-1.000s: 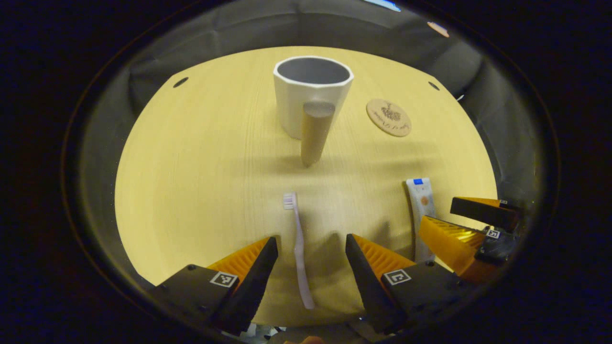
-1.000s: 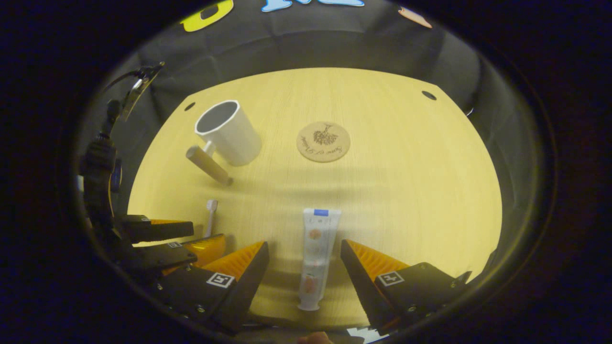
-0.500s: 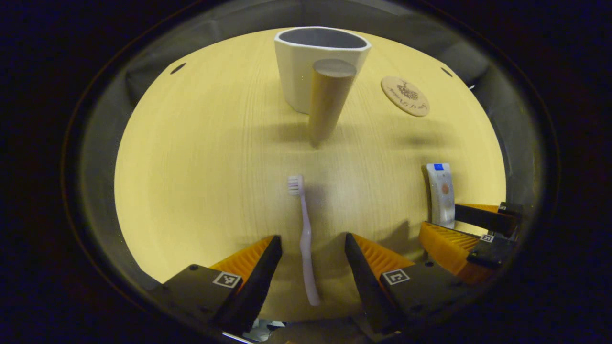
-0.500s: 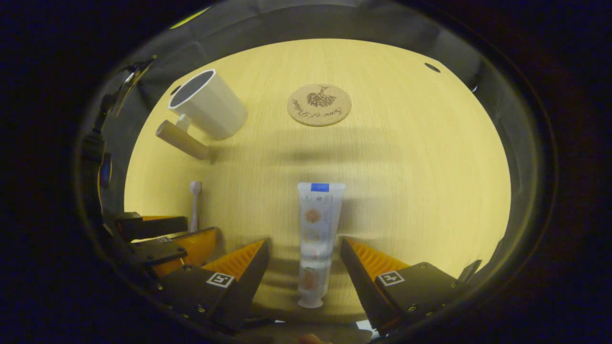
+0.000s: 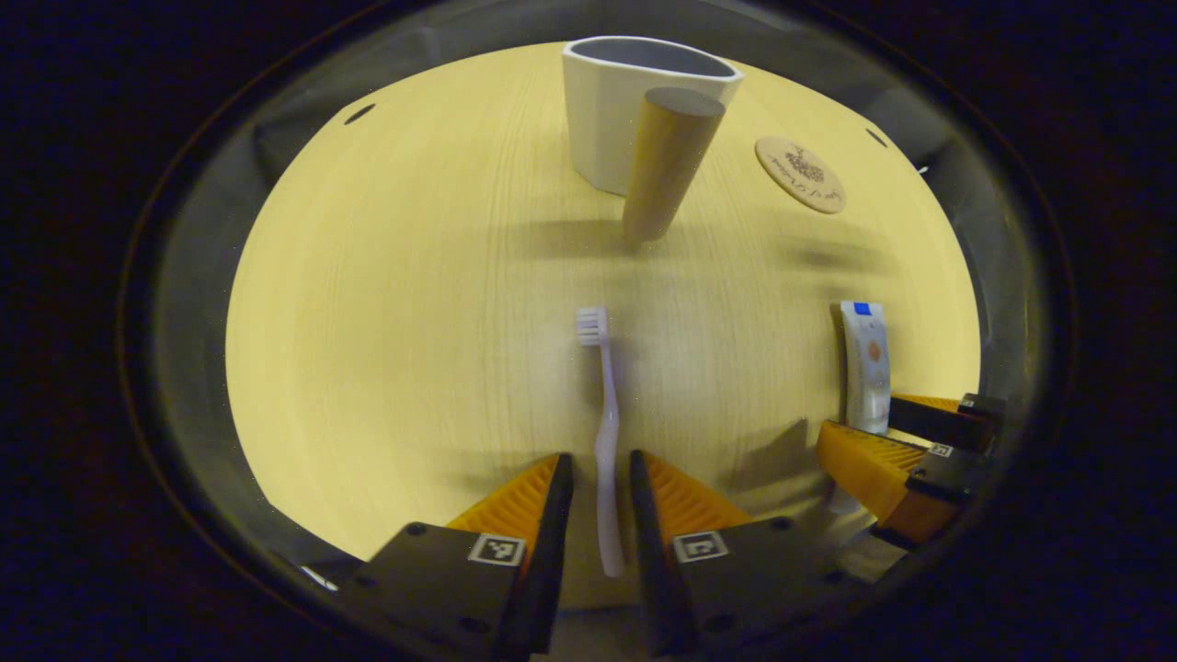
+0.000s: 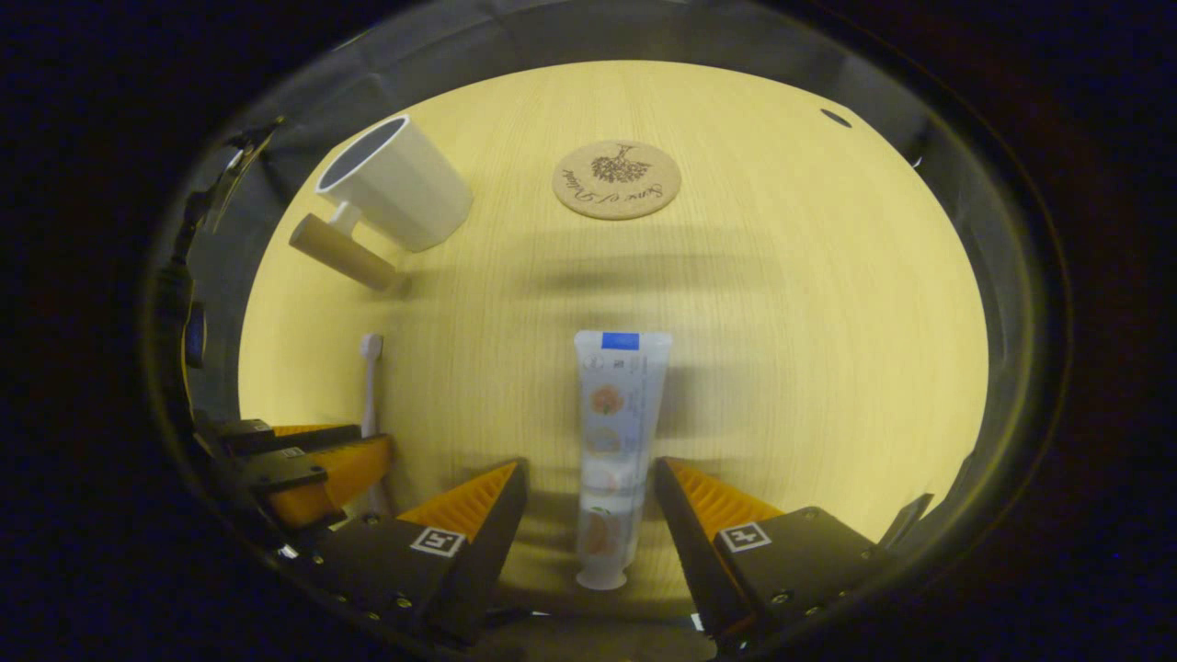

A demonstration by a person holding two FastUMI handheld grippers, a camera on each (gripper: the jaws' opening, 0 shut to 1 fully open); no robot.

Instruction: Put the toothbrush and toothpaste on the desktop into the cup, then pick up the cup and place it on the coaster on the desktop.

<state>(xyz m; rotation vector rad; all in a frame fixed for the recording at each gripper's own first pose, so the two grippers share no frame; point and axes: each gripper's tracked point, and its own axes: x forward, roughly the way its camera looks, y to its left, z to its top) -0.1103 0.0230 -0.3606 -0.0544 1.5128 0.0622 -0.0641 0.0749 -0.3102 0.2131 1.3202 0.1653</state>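
A pale toothbrush (image 5: pixel 604 432) lies on the wooden table (image 5: pixel 386 322), bristles toward the cup. My left gripper (image 5: pixel 599 457) has its jaws drawn in close on either side of the handle, with thin gaps still showing, so it is open; the left gripper (image 6: pixel 371 439) also appears low on the left. The toothpaste tube (image 6: pixel 614 432) lies between the wide-open fingers of my right gripper (image 6: pixel 588 469), cap nearest me. The white cup (image 5: pixel 607 110) with a wooden handle (image 5: pixel 667 161) stands upright at the far side. A round cork coaster (image 6: pixel 616 179) lies to its right.
In the left gripper view the right gripper (image 5: pixel 860 423) straddles the toothpaste tube (image 5: pixel 866 363) at the right edge, and the coaster (image 5: pixel 800 175) sits right of the cup. The cup (image 6: pixel 395 184) stands far left in the right gripper view. Dark cloth walls surround the table (image 6: pixel 809 349).
My left gripper's jaws have narrowed from wide apart to close around the toothbrush handle. Both grippers have sunk lower and nearer the table. The right jaws keep their width.
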